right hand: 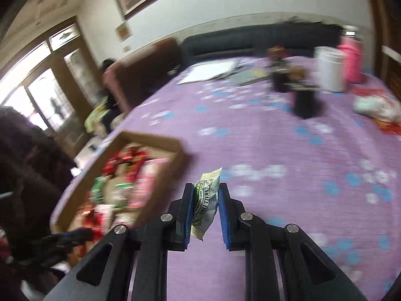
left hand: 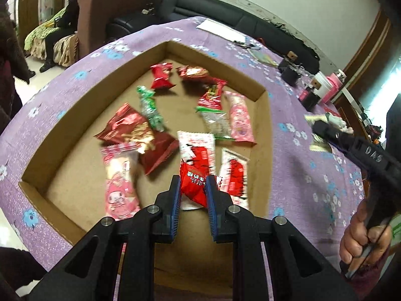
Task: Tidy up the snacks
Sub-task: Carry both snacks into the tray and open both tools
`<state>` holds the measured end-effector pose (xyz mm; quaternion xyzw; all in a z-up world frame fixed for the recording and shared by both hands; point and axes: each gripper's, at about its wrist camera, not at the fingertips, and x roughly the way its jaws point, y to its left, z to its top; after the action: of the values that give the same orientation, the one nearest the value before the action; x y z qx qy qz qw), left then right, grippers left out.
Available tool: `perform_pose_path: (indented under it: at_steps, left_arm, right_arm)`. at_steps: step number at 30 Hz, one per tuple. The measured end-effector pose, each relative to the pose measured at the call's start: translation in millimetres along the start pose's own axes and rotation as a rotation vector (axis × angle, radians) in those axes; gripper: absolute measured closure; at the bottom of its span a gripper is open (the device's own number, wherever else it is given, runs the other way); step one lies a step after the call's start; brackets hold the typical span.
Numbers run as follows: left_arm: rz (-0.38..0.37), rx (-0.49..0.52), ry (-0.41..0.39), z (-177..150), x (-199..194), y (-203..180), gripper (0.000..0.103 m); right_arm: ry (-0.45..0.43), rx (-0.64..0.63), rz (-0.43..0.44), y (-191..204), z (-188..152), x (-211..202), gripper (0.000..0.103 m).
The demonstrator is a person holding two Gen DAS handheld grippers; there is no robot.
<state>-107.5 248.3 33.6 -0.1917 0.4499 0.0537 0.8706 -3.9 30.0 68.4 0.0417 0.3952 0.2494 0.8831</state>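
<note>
A shallow cardboard box (left hand: 263, 130) on the purple flowered tablecloth (left hand: 295, 115) holds several wrapped snacks, red, pink, green and white. My left gripper (left hand: 193, 184) is shut on a small red snack packet (left hand: 194, 183) and holds it just above the box's near side. My right gripper (right hand: 206, 195) is shut on a cream and silver snack packet (right hand: 204, 205), held above the cloth to the right of the box (right hand: 150, 139). The right gripper also shows in the left wrist view (left hand: 323, 128), out past the box's right wall with the pale packet at its tip.
A white jar (right hand: 329, 69), a pink bottle (right hand: 351, 60) and dark small items (right hand: 304, 100) stand at the table's far right. Papers (right hand: 208, 71) lie at the far edge. More snacks (right hand: 378, 107) lie at the right. A sofa and an armchair stand behind.
</note>
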Motion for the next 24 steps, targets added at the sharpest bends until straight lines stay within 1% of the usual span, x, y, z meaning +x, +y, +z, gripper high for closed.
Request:
perform_pose_path:
  at_steps: [2, 5, 8, 11, 12, 13, 15, 17, 19, 20, 24]
  left_arm:
    - [0.014, -0.007, 0.008, 0.1, 3.5, 3.6, 0.086]
    - [0.004, -0.025, 0.009, -1.0, 1.7, 9.1, 0.085]
    - [-0.017, -0.024, 0.005, -2.1, -4.6, 11.8, 0.085]
    - [-0.042, -0.018, -0.004, -3.1, -14.8, 13.5, 0.085]
    - [-0.049, -0.019, -0.008, -2.6, -17.6, 15.0, 0.083]
    - [-0.054, -0.02, -0.015, -2.1, -21.6, 16.4, 0.08]
    - [-0.059, -0.027, -0.033, -0.8, -28.4, 20.0, 0.065]
    - [-0.057, -0.035, -0.055, 1.4, -33.6, 23.7, 0.057]
    - [-0.052, -0.035, -0.072, 3.7, -36.5, 26.0, 0.057]
    - [-0.055, -0.038, -0.075, 4.9, -36.7, 26.7, 0.057]
    - [-0.058, -0.043, -0.068, 5.2, -34.7, 25.1, 0.057]
  right_arm:
    - [0.044, -0.036, 0.066, 28.6, 4.6, 16.1, 0.084]
    - [0.102, -0.096, 0.121, 66.0, 9.7, 39.7, 0.084]
    - [0.163, -0.154, 0.152, 101.0, 13.4, 67.6, 0.084]
    - [0.206, -0.184, 0.16, 124.0, 12.9, 87.8, 0.084]
    - [0.222, -0.194, 0.159, 130.5, 12.5, 95.5, 0.084]
    - [0.234, -0.202, 0.154, 134.8, 12.2, 101.7, 0.084]
    - [0.257, -0.215, 0.152, 142.6, 10.8, 113.2, 0.084]
    - [0.27, -0.229, 0.138, 147.3, 10.0, 121.2, 0.084]
    - [0.268, -0.24, 0.122, 150.3, 9.7, 126.3, 0.08]
    - [0.26, -0.242, 0.109, 150.7, 9.4, 127.2, 0.08]
    - [0.222, -0.229, 0.12, 148.0, 10.5, 119.8, 0.079]
